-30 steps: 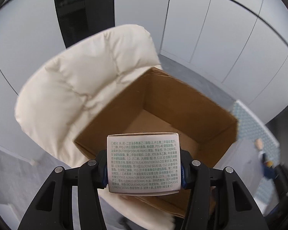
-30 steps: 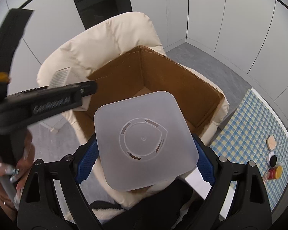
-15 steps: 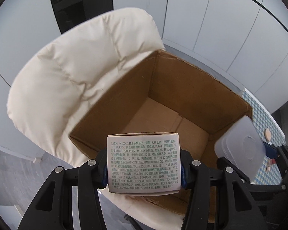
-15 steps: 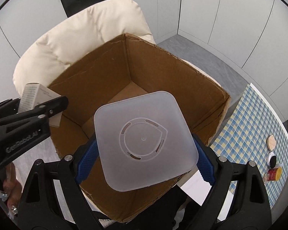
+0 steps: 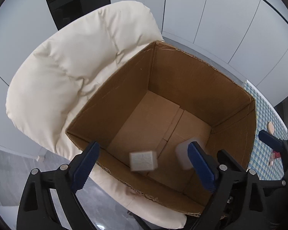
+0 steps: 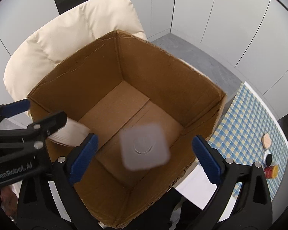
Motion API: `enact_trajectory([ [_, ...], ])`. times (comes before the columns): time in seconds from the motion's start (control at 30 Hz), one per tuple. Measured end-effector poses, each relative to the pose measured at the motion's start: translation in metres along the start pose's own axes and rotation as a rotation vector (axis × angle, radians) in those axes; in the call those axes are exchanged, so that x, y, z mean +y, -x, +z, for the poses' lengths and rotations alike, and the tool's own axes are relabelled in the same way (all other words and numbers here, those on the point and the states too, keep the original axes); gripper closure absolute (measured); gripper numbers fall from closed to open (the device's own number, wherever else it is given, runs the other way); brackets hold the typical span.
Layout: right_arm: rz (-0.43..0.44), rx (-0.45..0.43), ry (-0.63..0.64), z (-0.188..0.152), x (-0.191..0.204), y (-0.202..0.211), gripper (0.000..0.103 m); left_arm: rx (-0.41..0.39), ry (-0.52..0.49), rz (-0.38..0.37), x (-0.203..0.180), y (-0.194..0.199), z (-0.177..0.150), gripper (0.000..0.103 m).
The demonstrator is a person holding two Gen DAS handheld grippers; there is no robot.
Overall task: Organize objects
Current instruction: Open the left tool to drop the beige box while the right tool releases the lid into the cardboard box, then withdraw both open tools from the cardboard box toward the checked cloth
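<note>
Left wrist: I see both jaws opening, left gripper (image 5: 144, 170) and right gripper (image 6: 144, 157) empty, small carton (image 5: 143, 160) and plastic container (image 6: 145, 146) blurred inside cardboard box (image 5: 182, 72).

Cardboard box carried on a cushioned chair, checked counter beside it

An open cardboard box (image 6: 163, 72) is seated on a cream padded chair (image 5: 71, 72). To the right, a counter (image 6: 245, 118) covered in a blue-and-yellow checked cloth is seen, on which a round beige pad (image 6: 266, 140), a black-and-white round item (image 6: 268, 158) and a small red-and-yellow jar (image 6: 271, 171) are laid near one another.
</note>
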State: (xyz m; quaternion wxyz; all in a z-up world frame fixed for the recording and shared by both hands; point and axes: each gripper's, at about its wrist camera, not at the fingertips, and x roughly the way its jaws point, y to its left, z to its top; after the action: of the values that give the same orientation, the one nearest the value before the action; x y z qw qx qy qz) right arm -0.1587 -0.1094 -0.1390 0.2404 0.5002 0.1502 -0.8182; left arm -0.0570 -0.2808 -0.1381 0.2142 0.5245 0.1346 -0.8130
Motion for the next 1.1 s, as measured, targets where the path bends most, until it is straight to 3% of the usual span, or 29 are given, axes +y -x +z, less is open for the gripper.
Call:
enact_trajectory([
  [0.6,0.01,-0.004,-0.027,0.0,-0.013,0.008,0.003,-0.045,-0.037,0.031,-0.005,0.005,-0.001,0.01],
  [1.1,0.012,-0.01,-0.092,-0.022,-0.025,0.026,0.003,-0.032,-0.084,-0.028,-0.024,0.015,-0.016,0.01],
])
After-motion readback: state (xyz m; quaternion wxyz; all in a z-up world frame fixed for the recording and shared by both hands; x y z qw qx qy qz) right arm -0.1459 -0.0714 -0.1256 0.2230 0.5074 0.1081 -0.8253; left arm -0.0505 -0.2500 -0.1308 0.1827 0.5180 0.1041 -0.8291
